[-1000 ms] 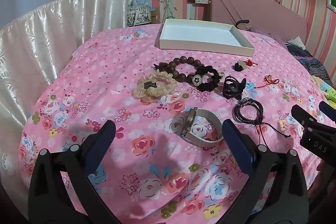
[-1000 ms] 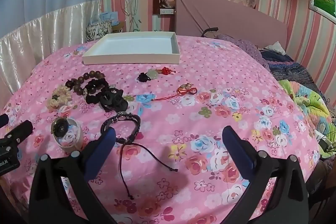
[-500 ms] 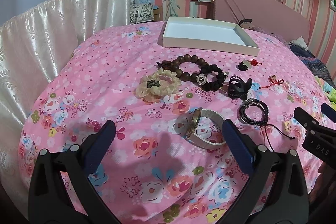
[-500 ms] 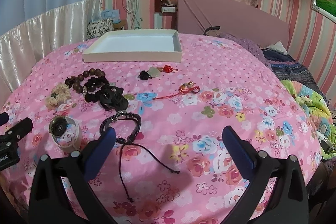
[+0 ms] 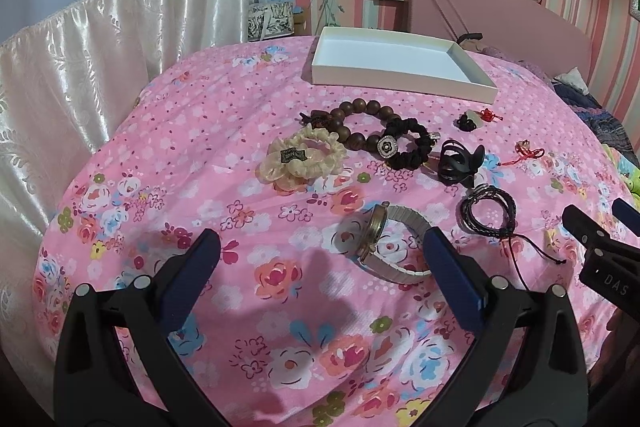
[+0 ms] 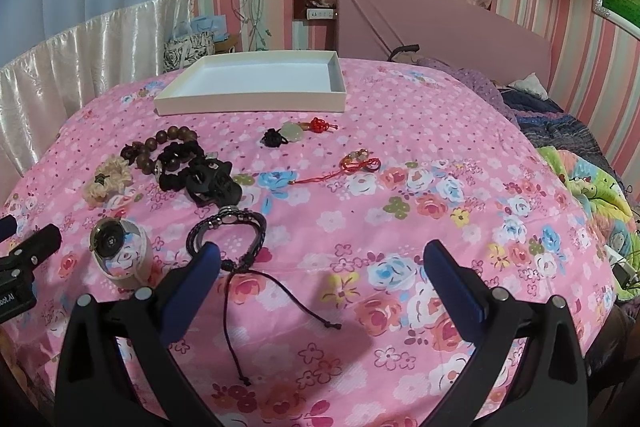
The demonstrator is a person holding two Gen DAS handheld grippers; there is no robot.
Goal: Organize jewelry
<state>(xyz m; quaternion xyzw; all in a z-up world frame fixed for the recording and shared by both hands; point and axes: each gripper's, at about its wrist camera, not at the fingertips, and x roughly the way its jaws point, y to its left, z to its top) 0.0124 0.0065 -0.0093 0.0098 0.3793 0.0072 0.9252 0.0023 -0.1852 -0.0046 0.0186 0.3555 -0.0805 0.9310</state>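
both views have shifted slightly nearer the bedspread (image 5: 168, 131). left gripper (image 5: 320, 247) and right gripper (image 6: 320, 255) hover wide open, empty. jewelry unmoved: watch (image 5: 390, 247) near, white tray (image 5: 400, 61) far.

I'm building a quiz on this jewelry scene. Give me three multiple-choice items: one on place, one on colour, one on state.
1. Where is the watch?
A. in the tray
B. on the bedspread near the left hand-held gripper
C. on the headboard

2. What colour is the tray?
A. white
B. black
C. green

3. What is the right hand-held gripper doing?
A. clamping beads
B. holding the watch
C. open, holding nothing

Answers: B, it lies just ahead of the fingers; A, its walls are white; C, fingers spread with only bedspread between.
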